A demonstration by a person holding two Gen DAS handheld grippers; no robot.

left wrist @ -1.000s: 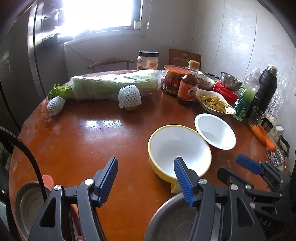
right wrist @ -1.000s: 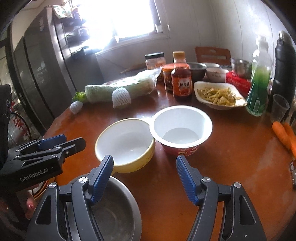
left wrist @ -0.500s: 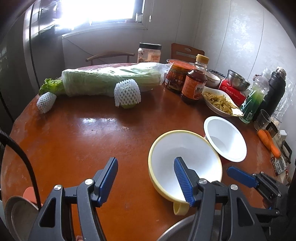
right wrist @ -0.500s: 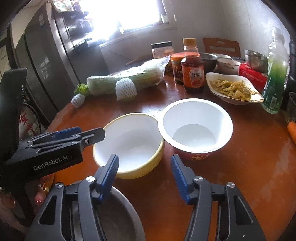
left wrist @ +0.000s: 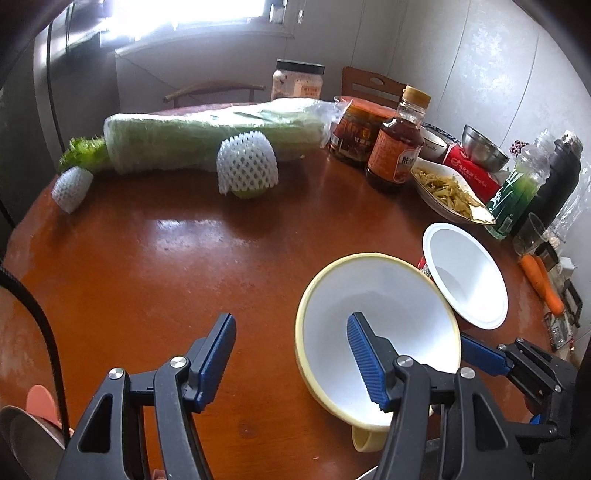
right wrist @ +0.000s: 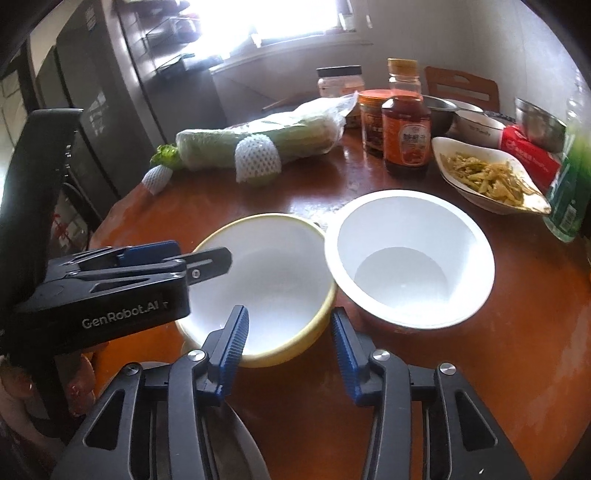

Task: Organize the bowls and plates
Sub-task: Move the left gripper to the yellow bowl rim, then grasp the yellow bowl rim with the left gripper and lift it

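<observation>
Bowls (right wrist: 273,280), bottles (right wrist: 406,136) on table (left wrist: 166,266)

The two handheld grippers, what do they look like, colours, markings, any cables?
Both are black plastic clamp-style tools with silver pivot screws and two fingers tipped with ribbed blue pads. The left gripper has a black cable curving past its side, and seen from the right wrist camera its body carries white "GenRobot.AI" lettering. The right gripper looks the same build; no sleeves show.

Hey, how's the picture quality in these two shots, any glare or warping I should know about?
Left wrist view: the window is blown out white, with glare patches on the table; fisheye bends the edges. Right wrist view: the window is also overexposed, the green bottle at the rim looks smeared, and the corners go black.
</observation>
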